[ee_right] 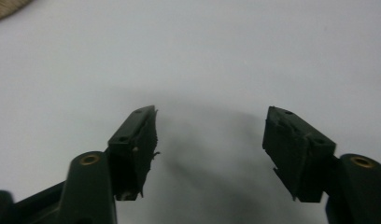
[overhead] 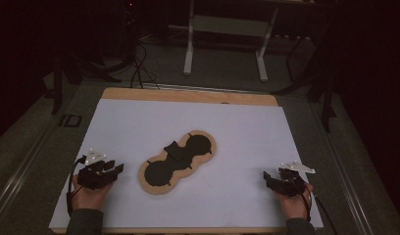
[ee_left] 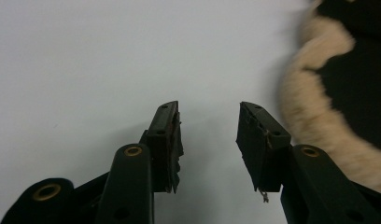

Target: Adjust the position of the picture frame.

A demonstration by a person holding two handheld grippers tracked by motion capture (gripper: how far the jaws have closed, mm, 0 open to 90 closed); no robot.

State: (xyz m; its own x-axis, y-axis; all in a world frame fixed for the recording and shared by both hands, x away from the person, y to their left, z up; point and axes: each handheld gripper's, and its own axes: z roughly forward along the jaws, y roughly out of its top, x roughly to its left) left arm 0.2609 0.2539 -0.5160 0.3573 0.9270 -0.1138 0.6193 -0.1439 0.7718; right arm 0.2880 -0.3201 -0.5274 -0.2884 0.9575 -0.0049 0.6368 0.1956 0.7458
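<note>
A peanut-shaped wooden board [overhead: 150, 182] with black inlaid pieces lies in the middle of the white sheet [overhead: 237, 127]. One black piece [overhead: 174, 149] sits skewed across the board's waist. My left gripper [overhead: 117, 168] rests on the sheet left of the board, pointing toward it. Its jaws stand open with nothing between them [ee_left: 209, 112], and the board's tan rim [ee_left: 305, 107] shows blurred just to the right. My right gripper [overhead: 266, 177] rests right of the board, open and empty [ee_right: 209, 114]. A corner of the board [ee_right: 6, 5] appears at the top left there.
The sheet covers a wooden table top [overhead: 188, 94]. Beyond it a white metal table frame [overhead: 227, 34] and dark cables [overhead: 139, 63] stand on the grey floor. Bare sheet surrounds the board on all sides.
</note>
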